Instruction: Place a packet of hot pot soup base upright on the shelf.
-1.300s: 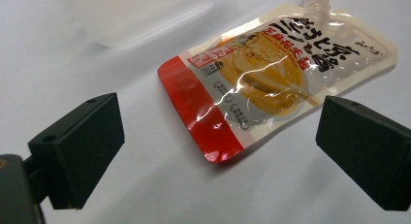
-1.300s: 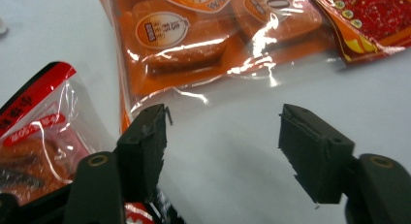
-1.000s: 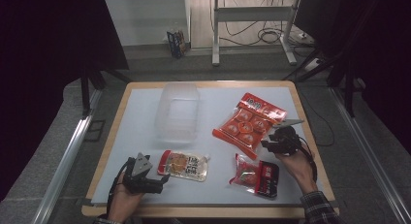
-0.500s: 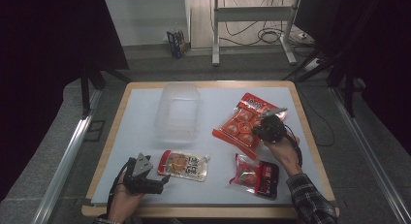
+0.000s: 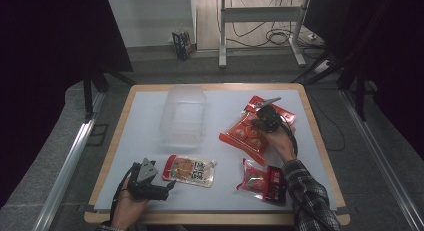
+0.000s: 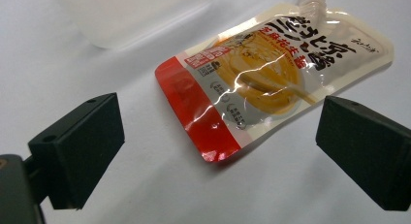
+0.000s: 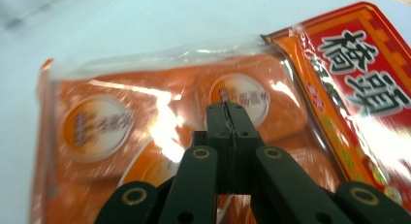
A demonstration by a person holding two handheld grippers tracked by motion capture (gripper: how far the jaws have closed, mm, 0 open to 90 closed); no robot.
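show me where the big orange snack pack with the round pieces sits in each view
High view: the orange snack pack lies right of centre on the table, under the right gripper.
Left gripper view: a different thing, the noodle pouch, lies ahead of the open jaws.
Right gripper view: the pack spreads across the frame behind the shut jaws.
Shared landmark: the white table mat.

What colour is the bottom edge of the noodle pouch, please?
Red, clearest in the left gripper view: noodle pouch.
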